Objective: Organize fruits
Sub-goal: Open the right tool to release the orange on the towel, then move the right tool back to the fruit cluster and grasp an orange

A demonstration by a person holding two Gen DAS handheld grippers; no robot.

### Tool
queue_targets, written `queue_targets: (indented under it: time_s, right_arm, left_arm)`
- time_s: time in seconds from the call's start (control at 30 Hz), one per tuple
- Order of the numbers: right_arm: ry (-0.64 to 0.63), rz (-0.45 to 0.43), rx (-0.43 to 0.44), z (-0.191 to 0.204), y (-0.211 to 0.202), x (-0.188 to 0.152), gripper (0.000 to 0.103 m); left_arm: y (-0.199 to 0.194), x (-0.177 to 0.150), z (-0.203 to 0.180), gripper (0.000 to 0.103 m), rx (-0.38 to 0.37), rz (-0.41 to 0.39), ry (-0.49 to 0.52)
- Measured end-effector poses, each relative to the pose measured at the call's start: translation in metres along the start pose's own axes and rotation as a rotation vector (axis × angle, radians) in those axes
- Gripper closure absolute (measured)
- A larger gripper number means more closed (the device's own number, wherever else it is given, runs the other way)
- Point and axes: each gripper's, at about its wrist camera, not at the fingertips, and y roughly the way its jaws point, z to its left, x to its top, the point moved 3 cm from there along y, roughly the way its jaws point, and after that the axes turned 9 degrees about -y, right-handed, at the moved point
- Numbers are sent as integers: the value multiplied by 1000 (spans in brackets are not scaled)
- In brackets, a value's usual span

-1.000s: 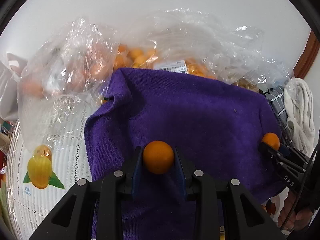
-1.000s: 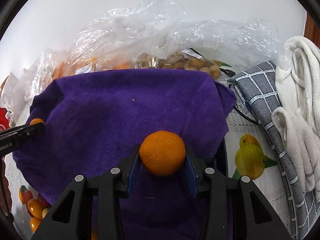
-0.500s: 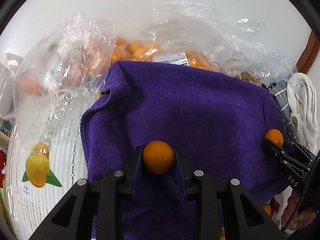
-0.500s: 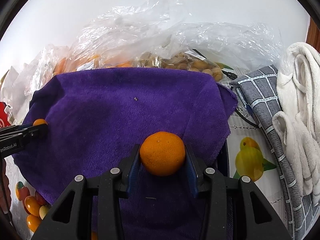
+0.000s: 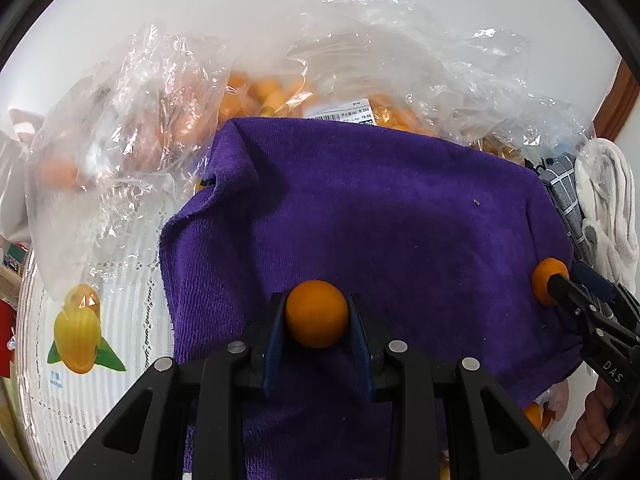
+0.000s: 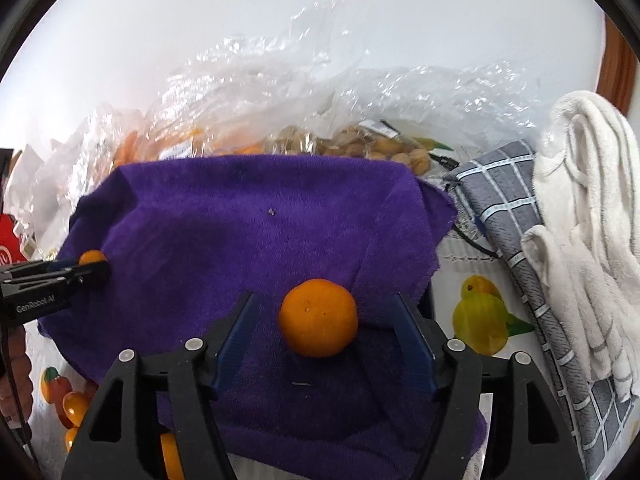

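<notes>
Plastic bags (image 5: 360, 80) hold orange fruit, possibly kumquats.

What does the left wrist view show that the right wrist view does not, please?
Only the left wrist view shows the left gripper shut on its small round orange fruit, and a white printed label on the clear plastic bag.

Only the right wrist view shows a clear bag of tan fruits and the right gripper, jaws just opened, with the larger orange mandarin lying free on the cloth.

Both show the purple terry cloth and grey checked towel.
</notes>
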Motion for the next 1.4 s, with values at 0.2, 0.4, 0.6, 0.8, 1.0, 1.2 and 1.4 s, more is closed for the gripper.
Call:
queue_targets:
  time_s: [0.2,0.4,0.6,0.8,1.0,1.2,1.4]
  right_arm:
    - [53,-14,-30,-10,-13,-1,32]
    - [85,-12,-53,-24,-26,-8,32]
    - [64,-6,-73,-26,-48,-15,32]
    - [-3,-17,-108,-12,-70,-25,30]
    - [-32,-11,-96,2,-82,-40,30]
    - [-21,18,-77,19,-81,-57,40]
    - [-23,19,46,44,-76,-70,47]
  left_arm:
    - [-9,-1,-5,61,-16,3,16]
    - [-27,0,-12,51,-28,-42,38]
    - [-47,1,-17,50,-53,-80,35]
    - [-78,0,-29,51,-83,-127,57]
    - [-96,-21,-17,51,-126,-119,33]
    - [-102,-51,18,51,-60,-114,9]
    - [-111,-81,53,50,14,-116,-35]
